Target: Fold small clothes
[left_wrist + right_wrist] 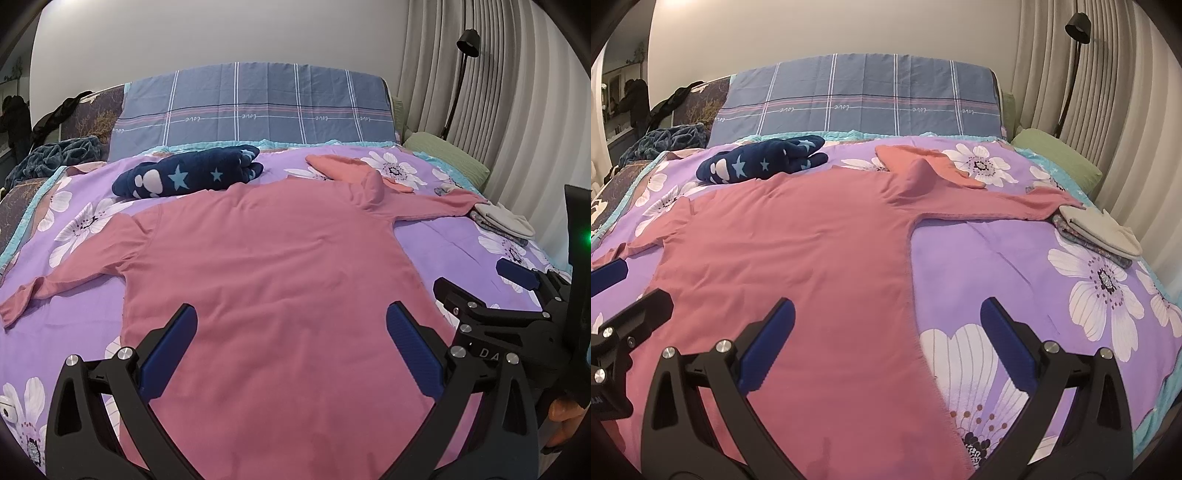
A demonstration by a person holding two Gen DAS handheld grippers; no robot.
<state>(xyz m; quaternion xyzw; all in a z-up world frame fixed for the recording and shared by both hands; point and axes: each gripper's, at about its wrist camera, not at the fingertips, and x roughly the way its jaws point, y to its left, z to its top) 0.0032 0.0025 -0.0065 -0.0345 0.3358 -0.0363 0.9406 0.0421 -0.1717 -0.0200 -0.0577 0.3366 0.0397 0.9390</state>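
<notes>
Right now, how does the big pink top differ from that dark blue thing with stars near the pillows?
The pink top lies spread flat with both sleeves stretched out; the dark blue starry garment is folded into a thick bundle. The pink top is plain and covers much of the bedspread; the blue garment is patterned with pale stars and blobs and takes up little room. The pink top lies nearer; the blue one lies at the far end. Both rest on the bedspread, and neither is gripped.
</notes>
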